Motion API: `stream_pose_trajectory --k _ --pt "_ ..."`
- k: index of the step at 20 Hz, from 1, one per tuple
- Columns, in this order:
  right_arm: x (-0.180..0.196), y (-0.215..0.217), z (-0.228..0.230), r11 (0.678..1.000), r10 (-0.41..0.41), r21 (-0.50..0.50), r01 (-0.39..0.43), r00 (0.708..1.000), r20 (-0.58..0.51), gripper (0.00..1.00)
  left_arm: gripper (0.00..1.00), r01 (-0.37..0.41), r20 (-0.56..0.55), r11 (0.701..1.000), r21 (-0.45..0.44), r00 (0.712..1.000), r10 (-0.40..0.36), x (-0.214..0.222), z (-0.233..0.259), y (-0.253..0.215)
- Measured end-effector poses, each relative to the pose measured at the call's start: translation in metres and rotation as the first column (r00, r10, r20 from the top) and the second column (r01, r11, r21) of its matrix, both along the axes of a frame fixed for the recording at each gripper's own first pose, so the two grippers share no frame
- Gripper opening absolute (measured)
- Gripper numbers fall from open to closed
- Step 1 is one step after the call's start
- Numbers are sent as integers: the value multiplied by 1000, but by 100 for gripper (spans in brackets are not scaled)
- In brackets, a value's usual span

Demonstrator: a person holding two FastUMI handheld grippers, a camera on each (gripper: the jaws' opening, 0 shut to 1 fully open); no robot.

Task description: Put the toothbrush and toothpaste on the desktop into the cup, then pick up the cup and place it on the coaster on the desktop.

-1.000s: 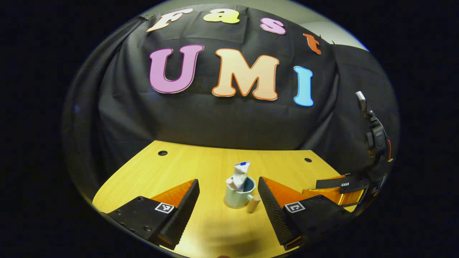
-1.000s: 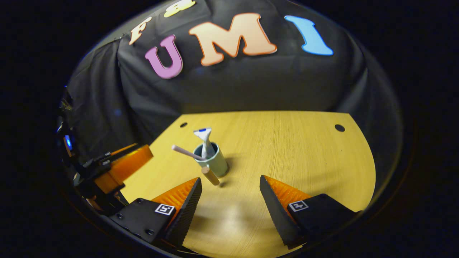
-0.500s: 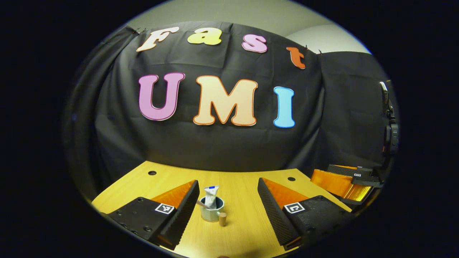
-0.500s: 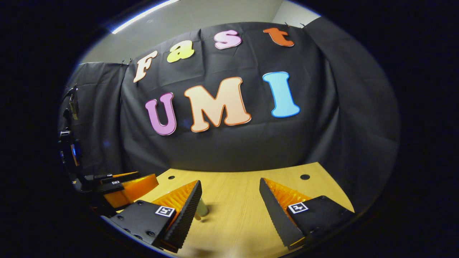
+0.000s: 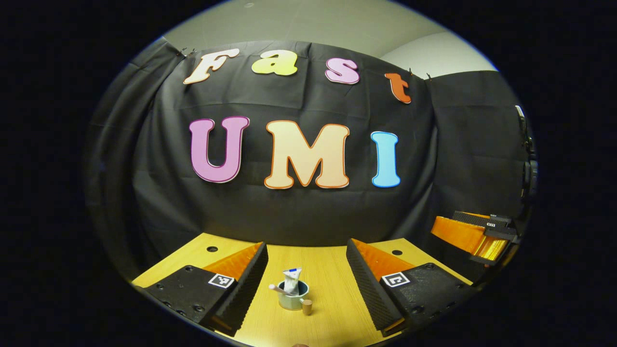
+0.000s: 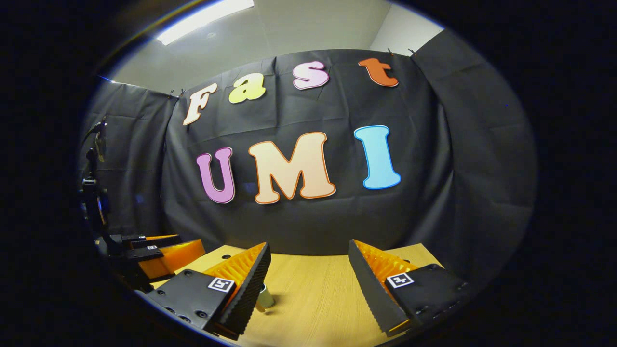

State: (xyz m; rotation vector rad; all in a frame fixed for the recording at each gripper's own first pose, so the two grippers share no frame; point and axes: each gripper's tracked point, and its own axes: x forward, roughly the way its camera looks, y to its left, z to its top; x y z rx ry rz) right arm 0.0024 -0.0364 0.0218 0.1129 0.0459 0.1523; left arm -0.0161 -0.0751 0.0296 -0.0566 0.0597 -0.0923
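- Left gripper: fingers wide apart, holding nothing, raised above the near part of the desk and aimed at the cup, which sits between the two fingers in the left gripper view, well ahead of the tips.
- Right gripper: fingers also apart, empty, raised and looking mostly at the back wall. In the left gripper view it hangs off to the right, well apart from the cup.
- Desktop: yellow wood, bare around the cup.
- Cup: upright on the desktop. In the right gripper view just a sliver of it peeks out beside that gripper's left finger.
- Toothpaste: standing in the cup, crimped end up.
- Toothbrush: in the cup too, leaning out over the rim to the left.
- Cup handle: short wooden stub, pointing toward the camera.
- Step, my read: loading is done and the cup transfer is what's in hand. I can't tell what is under the cup base.
- Next move calls for: find the coaster, bring one gripper down level with the cup, close on the body or the stub, and keep it upright so the leaning brush doesn't tip out.
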Motion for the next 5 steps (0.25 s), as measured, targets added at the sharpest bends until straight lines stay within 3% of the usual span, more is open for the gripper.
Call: stream_pose_trajectory --k 5 --pt "4 7 31 1000 -5 -29 7 997 73 98 94 -15 62 999 31 998 13 4 26 13"
